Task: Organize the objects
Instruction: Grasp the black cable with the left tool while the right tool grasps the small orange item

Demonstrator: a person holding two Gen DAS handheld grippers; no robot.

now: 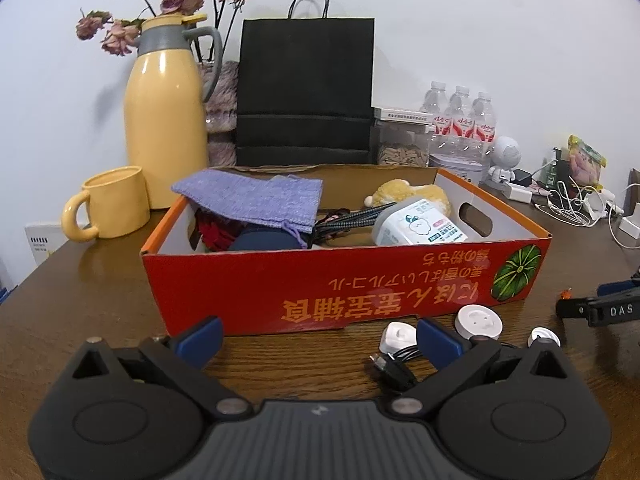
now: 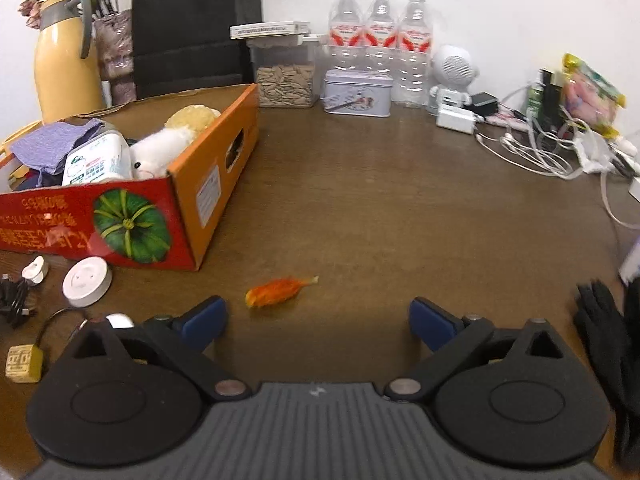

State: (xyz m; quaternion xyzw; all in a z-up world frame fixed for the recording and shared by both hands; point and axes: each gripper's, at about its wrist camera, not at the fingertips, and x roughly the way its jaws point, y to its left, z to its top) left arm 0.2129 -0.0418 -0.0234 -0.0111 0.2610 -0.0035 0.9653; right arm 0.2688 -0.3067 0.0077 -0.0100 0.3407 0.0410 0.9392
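Observation:
A red and orange cardboard box (image 1: 344,280) stands on the brown table and holds a purple cloth (image 1: 252,196), a white tub (image 1: 416,224), a yellow plush toy (image 1: 408,194) and dark items. My left gripper (image 1: 320,340) is open and empty just in front of the box. Beside its right finger lie a white round disc (image 1: 478,320), a small white plug (image 1: 398,336) and a black cable (image 1: 394,368). My right gripper (image 2: 318,322) is open and empty. A small orange fish toy (image 2: 276,292) lies just ahead of its left finger. The box shows in the right wrist view (image 2: 132,224) at left.
A yellow jug (image 1: 164,120), yellow mug (image 1: 110,204) and black paper bag (image 1: 306,92) stand behind the box. Water bottles (image 2: 380,40), a seed jar (image 2: 284,76), a tin (image 2: 356,92), a white speaker (image 2: 452,76) and tangled cables (image 2: 540,148) line the back right. A black glove (image 2: 612,344) lies at right.

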